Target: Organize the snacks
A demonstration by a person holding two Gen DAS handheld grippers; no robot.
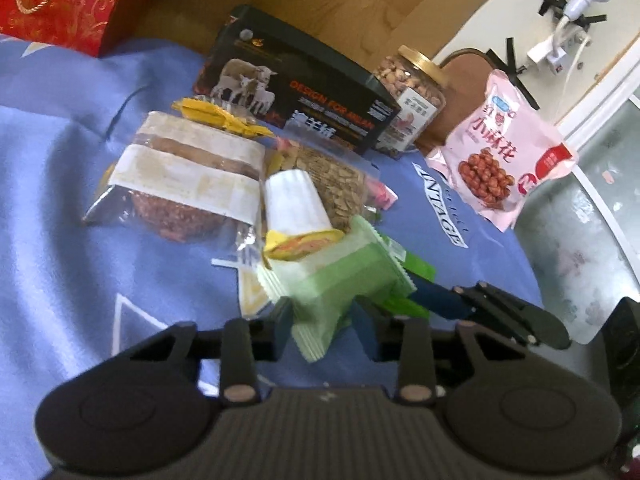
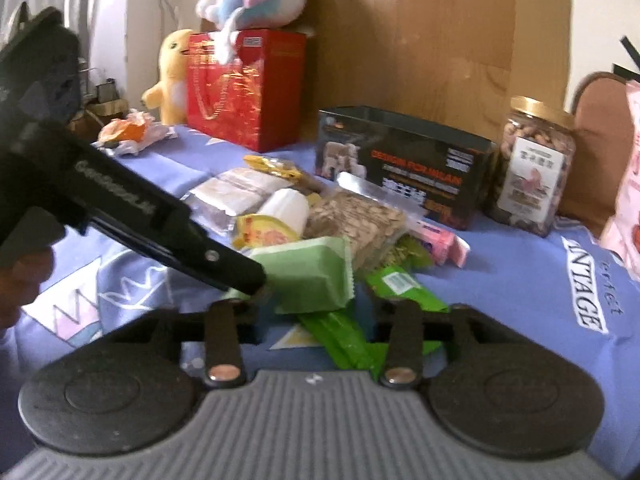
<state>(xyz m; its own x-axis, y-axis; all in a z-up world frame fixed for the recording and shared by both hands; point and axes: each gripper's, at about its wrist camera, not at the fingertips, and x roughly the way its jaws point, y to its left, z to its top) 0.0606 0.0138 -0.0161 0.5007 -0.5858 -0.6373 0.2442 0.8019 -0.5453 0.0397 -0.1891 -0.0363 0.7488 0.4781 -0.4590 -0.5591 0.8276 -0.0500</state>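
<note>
While clamped by the left gripper (image 1: 324,330), pale green packet (image 1: 340,280) lies mid-frame against crowding cup (image 1: 294,204), seed bag (image 1: 336,188); right gripper (image 2: 318,330) spread.

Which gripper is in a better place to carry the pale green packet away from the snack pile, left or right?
Left, probably. The left gripper has its jaws already around the pale green packet. The right gripper sits open beside it, over the bright green wrappers, holding nothing.
</note>
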